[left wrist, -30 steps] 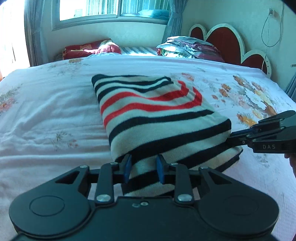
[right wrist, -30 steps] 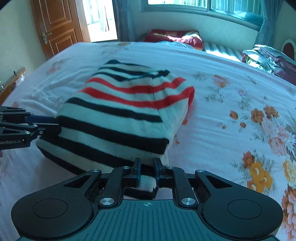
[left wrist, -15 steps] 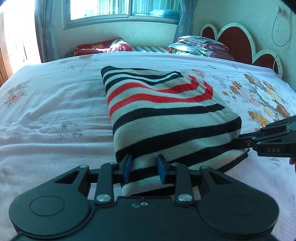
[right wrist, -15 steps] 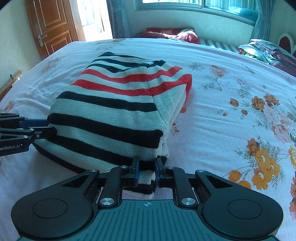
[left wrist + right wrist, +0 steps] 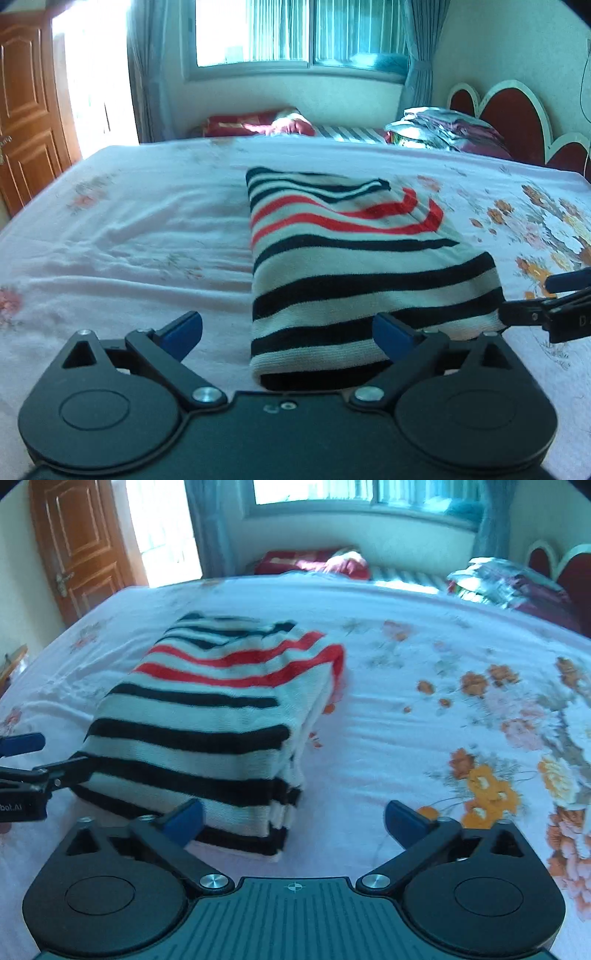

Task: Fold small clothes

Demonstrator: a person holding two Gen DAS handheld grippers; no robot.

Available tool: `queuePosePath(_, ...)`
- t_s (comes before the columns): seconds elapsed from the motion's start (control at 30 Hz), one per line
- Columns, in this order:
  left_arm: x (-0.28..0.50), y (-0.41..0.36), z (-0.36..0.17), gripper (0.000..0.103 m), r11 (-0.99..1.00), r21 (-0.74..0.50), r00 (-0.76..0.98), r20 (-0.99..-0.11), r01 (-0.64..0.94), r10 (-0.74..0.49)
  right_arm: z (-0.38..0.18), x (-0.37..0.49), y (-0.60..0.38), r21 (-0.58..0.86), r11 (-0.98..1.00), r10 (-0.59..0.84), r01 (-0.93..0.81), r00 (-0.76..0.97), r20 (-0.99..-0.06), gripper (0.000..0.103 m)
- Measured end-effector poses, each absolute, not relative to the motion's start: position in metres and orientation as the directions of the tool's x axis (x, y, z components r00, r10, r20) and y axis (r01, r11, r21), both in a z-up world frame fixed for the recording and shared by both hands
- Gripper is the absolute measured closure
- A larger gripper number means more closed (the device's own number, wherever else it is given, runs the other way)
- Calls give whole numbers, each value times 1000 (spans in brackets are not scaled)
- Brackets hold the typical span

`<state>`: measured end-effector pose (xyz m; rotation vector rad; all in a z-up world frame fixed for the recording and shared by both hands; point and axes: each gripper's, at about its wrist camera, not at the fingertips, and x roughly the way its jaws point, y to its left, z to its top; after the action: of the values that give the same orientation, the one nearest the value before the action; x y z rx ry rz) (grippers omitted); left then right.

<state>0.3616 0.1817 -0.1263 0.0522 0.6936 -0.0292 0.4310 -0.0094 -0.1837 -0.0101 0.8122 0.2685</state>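
Observation:
A striped knit garment point(image 5: 354, 266), white with black and red bands, lies folded into a thick rectangle on the bed point(image 5: 129, 229). My left gripper point(image 5: 288, 332) is opening at its near left corner, blue pads spread wide and clear of the cloth. The same garment point(image 5: 210, 723) fills the left half of the right wrist view. My right gripper point(image 5: 293, 821) is opening at its near right corner, with the corner lying loose between the spread pads. Each gripper shows at the edge of the other's view: the right gripper point(image 5: 546, 306), the left gripper point(image 5: 33, 760).
The bed has a pink floral sheet point(image 5: 480, 709). Red bedding point(image 5: 255, 123) and a pile of folded clothes point(image 5: 443, 129) lie at the far side, by a red headboard point(image 5: 517, 114). A wooden door point(image 5: 81, 550) stands at the left.
Both grippers were shut on the garment's near edge; now both stand wide apart and the cloth rests on the bed. Both have drawn back a little from the garment.

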Motion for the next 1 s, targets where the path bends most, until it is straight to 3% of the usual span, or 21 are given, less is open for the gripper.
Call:
queuePosePath(0.3,305,147,-110,0,999,16,772,-636,40,-21,-185,377,-44,133,968,244,-214,661,-710,0)
queuePosePath(1.0,145,77,-35,0,999,30,842,-539,40,-18,-100,207,-105,148,961,274,-232,754,-597,0)
